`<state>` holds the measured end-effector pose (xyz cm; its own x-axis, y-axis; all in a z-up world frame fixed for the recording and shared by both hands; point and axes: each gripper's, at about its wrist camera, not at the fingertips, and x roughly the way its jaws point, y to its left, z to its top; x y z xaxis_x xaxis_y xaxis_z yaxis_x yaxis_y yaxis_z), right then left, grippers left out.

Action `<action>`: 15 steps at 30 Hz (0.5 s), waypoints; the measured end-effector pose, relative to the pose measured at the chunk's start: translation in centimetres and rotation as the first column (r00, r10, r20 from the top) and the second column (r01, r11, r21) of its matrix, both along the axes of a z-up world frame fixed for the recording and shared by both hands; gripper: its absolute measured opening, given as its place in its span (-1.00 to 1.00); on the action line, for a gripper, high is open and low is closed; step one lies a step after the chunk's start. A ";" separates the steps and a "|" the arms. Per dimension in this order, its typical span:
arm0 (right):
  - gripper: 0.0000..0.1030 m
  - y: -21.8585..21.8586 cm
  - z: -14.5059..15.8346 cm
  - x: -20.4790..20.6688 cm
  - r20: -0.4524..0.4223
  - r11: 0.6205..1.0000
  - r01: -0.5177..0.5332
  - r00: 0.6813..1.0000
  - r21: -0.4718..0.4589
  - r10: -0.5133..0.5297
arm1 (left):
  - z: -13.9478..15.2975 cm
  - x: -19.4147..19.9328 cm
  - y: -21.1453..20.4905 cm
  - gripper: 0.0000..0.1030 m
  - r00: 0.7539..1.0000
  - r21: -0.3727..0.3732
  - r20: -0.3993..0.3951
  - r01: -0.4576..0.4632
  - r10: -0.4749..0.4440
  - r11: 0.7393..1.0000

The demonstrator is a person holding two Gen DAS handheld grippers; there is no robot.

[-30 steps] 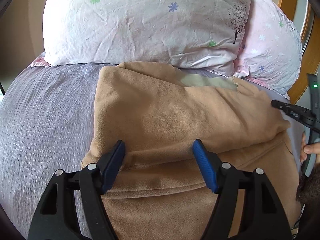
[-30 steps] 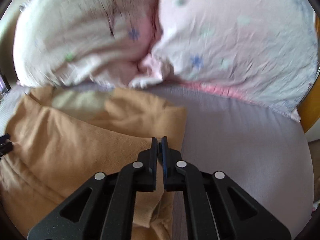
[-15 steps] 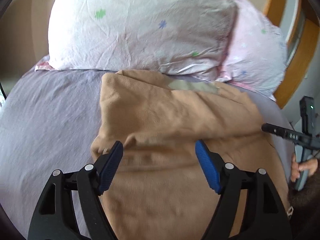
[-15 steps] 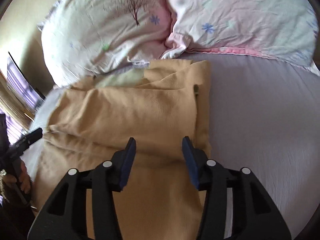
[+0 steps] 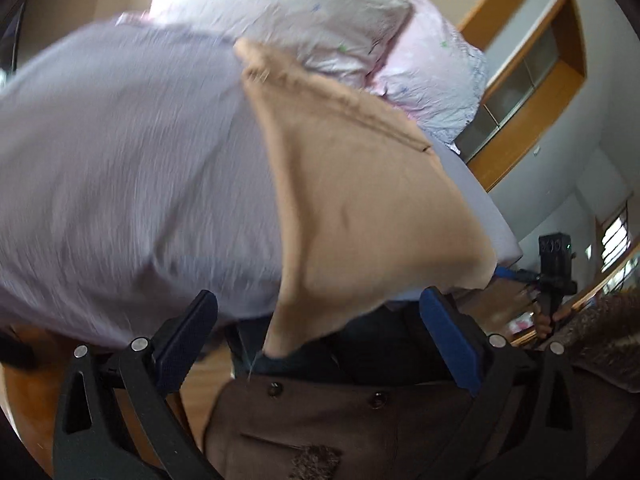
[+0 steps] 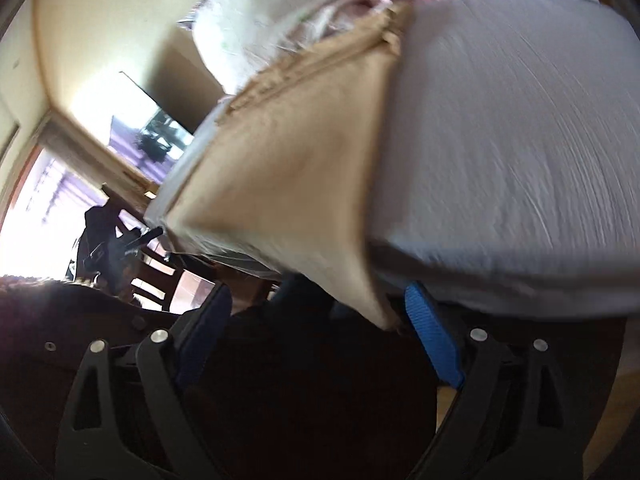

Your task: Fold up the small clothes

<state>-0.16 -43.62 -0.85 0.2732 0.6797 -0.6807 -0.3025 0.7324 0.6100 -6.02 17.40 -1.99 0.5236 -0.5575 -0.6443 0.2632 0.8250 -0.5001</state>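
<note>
Two tools, both spread wide and gripping nothing: left tool [image 5: 318, 328] and right tool [image 6: 318, 322], each pulled back off the bed edge since half a second ago, when both hovered over the cloth. Right tool shut a second ago, now released. Both tilted low, aimed across the mattress from near its front edge, with the holder's brown buttoned coat [image 5: 340, 420] below the left fingers. Beyond the pads, tan garment [image 5: 360, 208] lying folded on the lilac bedsheet [image 5: 120, 168], near corners drooping over the bed's front edge. Farther off, floral pillows [image 5: 320, 24] against the garment's far edge. Heavy motion blur in both views. Judged: one fold set down and let go; next grasp likely at the hanging near corners.
</note>
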 end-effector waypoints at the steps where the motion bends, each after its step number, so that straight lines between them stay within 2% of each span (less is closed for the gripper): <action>1: 0.72 -0.4 -0.7 0.2 -0.020 1.000 0.022 1.000 0.012 -0.022 | -0.9 0.2 -0.1 0.97 1.000 -0.003 -0.024 -0.008 0.008 1.000; 3: 0.72 -0.6 -1.7 0.9 -0.030 0.998 0.039 0.999 0.052 -0.037 | -2.2 1.0 -0.4 0.96 0.999 -0.001 -0.050 -0.015 0.015 1.000; 5: 0.72 -0.1 -2.6 1.7 -0.036 0.995 0.033 0.999 0.092 -0.030 | -3.1 1.6 -1.0 0.84 0.998 -0.020 -0.068 -0.018 0.017 1.000; 7: 0.62 0.7 -3.4 2.1 -0.043 0.993 0.017 0.999 0.116 -0.012 | -3.9 2.5 -1.5 0.48 0.995 -0.073 -0.103 -0.016 0.009 0.997; 8: 0.40 1.3 -3.7 2.5 -0.047 0.991 0.002 0.999 0.137 0.004 | -4.4 2.8 -1.4 0.39 0.993 -0.097 -0.121 -0.017 0.005 0.995; 9: -0.19 1.7 -4.1 2.8 -0.051 0.988 -0.009 0.999 0.156 0.017 | -4.9 3.0 -1.5 0.07 0.989 -0.137 -0.149 -0.015 -0.005 0.990; 10: -0.48 2.1 -4.5 2.8 -0.056 0.984 -0.027 0.998 0.176 0.037 | -5.4 3.2 -1.5 -0.40 0.985 -0.177 -0.174 -0.011 -0.020 0.984; 11: -0.87 2.3 -4.7 2.8 -0.059 0.981 -0.050 0.996 0.189 0.062 | -6.0 3.3 -1.3 -0.62 0.978 -0.237 -0.207 -0.010 -0.040 0.971; 12: -0.89 2.7 -4.5 2.6 -0.045 0.978 -0.074 0.995 0.194 0.084 | -6.2 3.2 -1.2 -0.89 0.975 -0.275 -0.219 -0.016 -0.047 0.961; 13: -0.89 2.8 -3.8 2.3 -0.020 0.973 -0.095 0.995 0.211 0.101 | -6.0 2.9 -0.7 -0.89 0.973 -0.332 -0.222 -0.022 -0.055 0.943; 15: -0.90 2.5 -1.6 2.2 0.046 0.962 -0.112 0.994 0.248 0.104 | -4.0 2.5 -0.1 -0.90 0.981 -0.392 -0.181 -0.008 -0.069 0.920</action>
<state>2.04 -41.08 -2.43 0.2082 0.8537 -0.4774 -0.3942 0.5199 0.7578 -3.53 17.25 -5.98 0.3933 -0.7975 -0.4575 0.1549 0.5479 -0.8221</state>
